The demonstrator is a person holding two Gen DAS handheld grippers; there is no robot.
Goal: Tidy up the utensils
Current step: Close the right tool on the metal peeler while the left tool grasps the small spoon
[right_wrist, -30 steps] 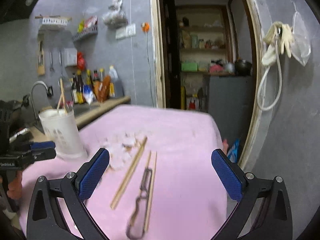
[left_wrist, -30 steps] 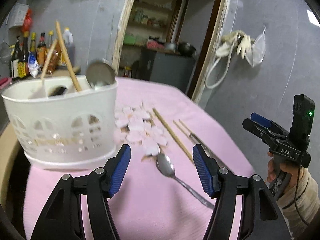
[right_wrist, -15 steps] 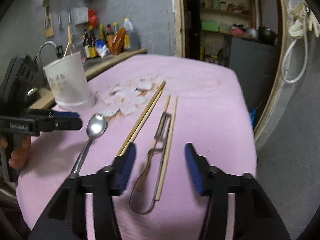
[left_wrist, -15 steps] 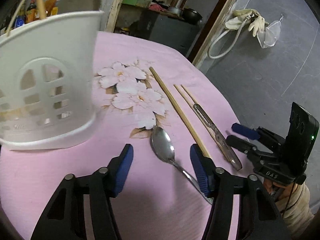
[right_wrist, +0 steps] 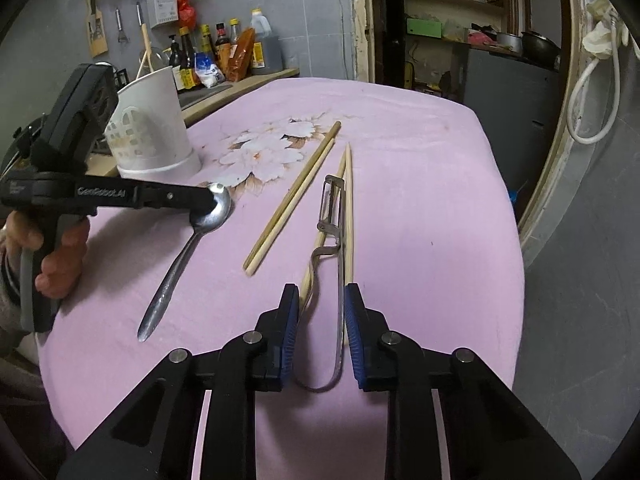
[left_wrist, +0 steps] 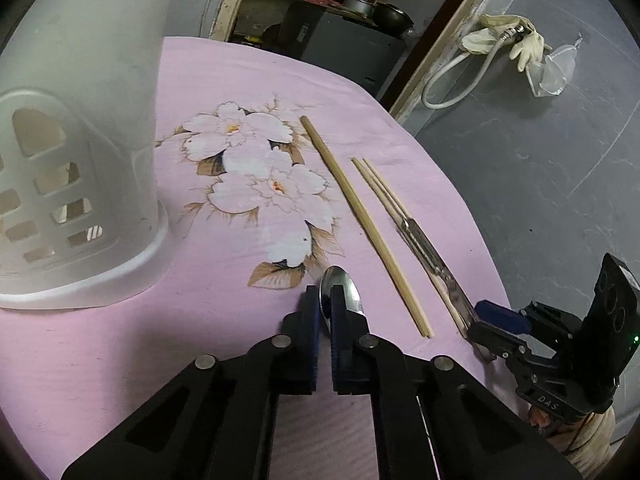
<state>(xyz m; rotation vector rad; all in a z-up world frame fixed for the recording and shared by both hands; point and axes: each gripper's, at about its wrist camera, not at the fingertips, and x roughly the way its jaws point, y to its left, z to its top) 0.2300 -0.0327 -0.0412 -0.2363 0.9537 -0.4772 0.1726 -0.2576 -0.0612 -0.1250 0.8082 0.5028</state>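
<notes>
a second ago both grippers hung above the pink worktop [right_wrist: 420, 184] with fingers wide; now both are down among the utensils. the left gripper [left_wrist: 325, 300] has its fingers pinched narrow on the bowl of the spoon [right_wrist: 214, 208], which lies near the white utensil holder [left_wrist: 80, 152], its handle trailing toward the near edge. the right gripper [right_wrist: 322, 312] is closing, its fingers straddling the metal peeler [right_wrist: 330, 220] and the thin pair of chopsticks [right_wrist: 347, 200] beside it, not yet pressing on either. the thicker chopstick pair [right_wrist: 292, 196] lies between spoon and peeler, untouched, where it lay before. the holder fills the left of the left wrist view far more than it did.
</notes>
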